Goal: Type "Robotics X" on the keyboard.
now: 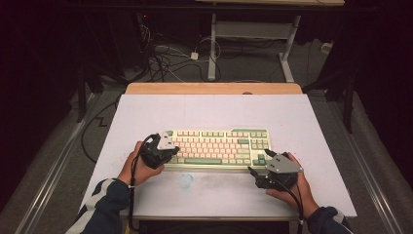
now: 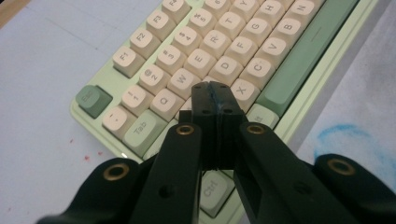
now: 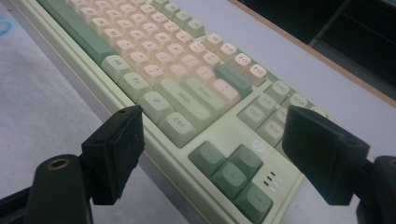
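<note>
A pale green keyboard (image 1: 219,146) with cream and green keys lies across the middle of the white table. My left gripper (image 1: 170,153) is at its left end, held by a hand in a striped sleeve. In the left gripper view that gripper (image 2: 215,95) is shut with nothing between its jaws, and its tips sit just above the keyboard (image 2: 224,51), near the left letter keys by W and X. My right gripper (image 1: 261,163) stands open at the keyboard's front right corner. In the right gripper view its jaws (image 3: 219,149) are spread wide on either side of the green arrow keys (image 3: 231,175).
A faint blue smudge (image 1: 186,180) marks the white table cover (image 1: 214,109) in front of the keyboard. A wooden strip (image 1: 214,88) runs along the table's far edge. Cables (image 1: 165,61) and another table's white legs (image 1: 212,48) stand on the floor beyond.
</note>
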Motion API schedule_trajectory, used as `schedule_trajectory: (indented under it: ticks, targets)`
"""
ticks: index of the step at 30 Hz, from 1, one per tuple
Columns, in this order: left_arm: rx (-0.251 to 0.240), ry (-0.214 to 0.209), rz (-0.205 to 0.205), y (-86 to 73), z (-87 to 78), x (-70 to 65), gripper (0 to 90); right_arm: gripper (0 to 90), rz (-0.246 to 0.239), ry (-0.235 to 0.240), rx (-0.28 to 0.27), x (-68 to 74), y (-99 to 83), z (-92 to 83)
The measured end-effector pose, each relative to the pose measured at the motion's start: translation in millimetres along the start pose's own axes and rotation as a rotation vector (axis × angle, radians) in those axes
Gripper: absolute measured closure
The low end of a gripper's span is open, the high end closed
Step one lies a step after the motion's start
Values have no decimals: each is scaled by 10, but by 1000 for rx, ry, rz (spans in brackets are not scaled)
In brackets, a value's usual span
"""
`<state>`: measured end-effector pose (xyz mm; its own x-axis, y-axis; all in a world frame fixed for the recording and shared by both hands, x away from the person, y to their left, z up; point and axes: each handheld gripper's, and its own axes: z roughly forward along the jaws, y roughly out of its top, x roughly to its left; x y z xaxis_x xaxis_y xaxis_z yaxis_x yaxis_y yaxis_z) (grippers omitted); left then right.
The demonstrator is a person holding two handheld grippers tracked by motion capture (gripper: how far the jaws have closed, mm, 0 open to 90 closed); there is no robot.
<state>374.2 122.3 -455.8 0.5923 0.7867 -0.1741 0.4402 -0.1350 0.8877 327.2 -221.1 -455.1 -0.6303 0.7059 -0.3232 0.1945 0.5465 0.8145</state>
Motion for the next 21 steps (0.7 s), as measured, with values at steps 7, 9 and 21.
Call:
schedule_trajectory:
  ticks: [7,9,21]
  targets:
    - [20,2,5,28,129,-20,871,215,-6,4,7,18,-3,8]
    - [19,2,5,40,157,-25,871,215,-6,4,8,15,-7,7]
    - [42,2,20,62,296,-64,871,216,-7,8,9,19,-13,2]
